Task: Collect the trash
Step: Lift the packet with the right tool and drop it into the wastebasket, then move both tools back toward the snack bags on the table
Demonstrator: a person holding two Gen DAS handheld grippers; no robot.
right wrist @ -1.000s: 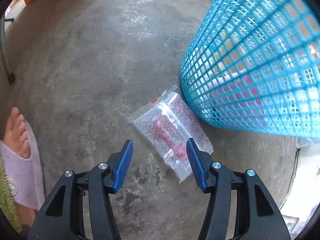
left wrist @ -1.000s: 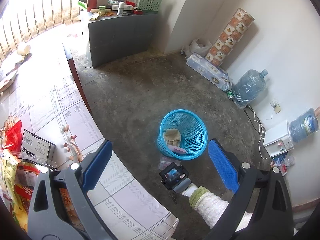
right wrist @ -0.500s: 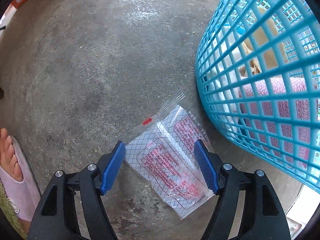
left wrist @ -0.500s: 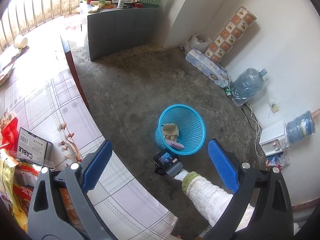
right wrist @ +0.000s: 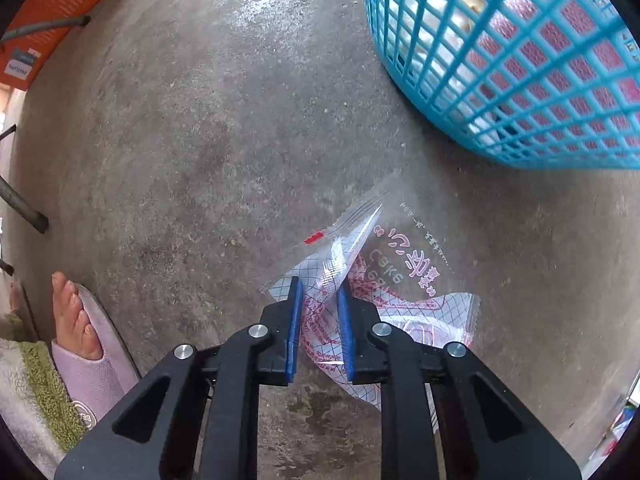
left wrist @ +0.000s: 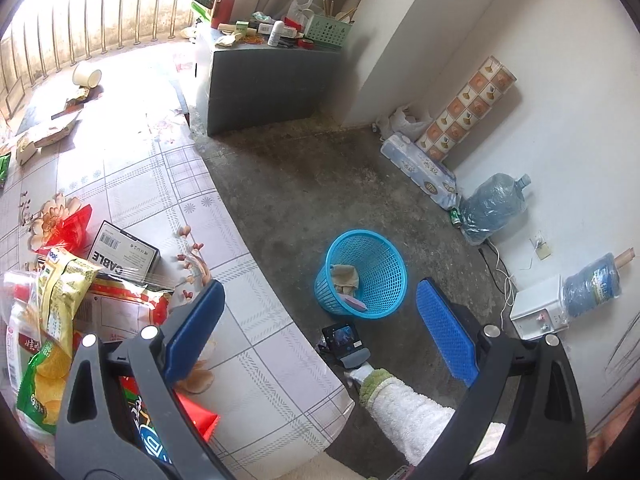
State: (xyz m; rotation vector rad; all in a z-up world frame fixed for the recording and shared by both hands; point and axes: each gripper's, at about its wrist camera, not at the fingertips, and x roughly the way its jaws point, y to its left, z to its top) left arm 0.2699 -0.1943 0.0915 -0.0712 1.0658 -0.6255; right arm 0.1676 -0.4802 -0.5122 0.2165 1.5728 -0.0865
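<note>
A clear plastic cake wrapper (right wrist: 400,264) with pink print lies on the concrete floor just in front of the blue mesh trash basket (right wrist: 520,80). My right gripper (right wrist: 319,284) points straight down. Its jaws are closing, and the wrapper's left part is bunched up and pinched between the blue pads. In the left wrist view the basket (left wrist: 362,276) stands on the floor with a beige cloth and a pink item inside. My left gripper (left wrist: 318,296) hangs wide open above the table edge with nothing between its fingers. A white fuzzy sleeve (left wrist: 404,404) reaches down beside the basket.
A table with a checked cloth (left wrist: 240,320) carries snack bags (left wrist: 60,280) and a cable box (left wrist: 120,252). A foot in a pink slipper (right wrist: 76,320) stands left of the wrapper. Water bottles (left wrist: 496,204) and tissue packs line the far wall, and a grey cabinet (left wrist: 260,88) stands behind.
The right jaws have gone from wide open around the flat wrapper to nearly together, crumpling it between the pads. The left gripper has drawn back and up, so more of the table shows.
</note>
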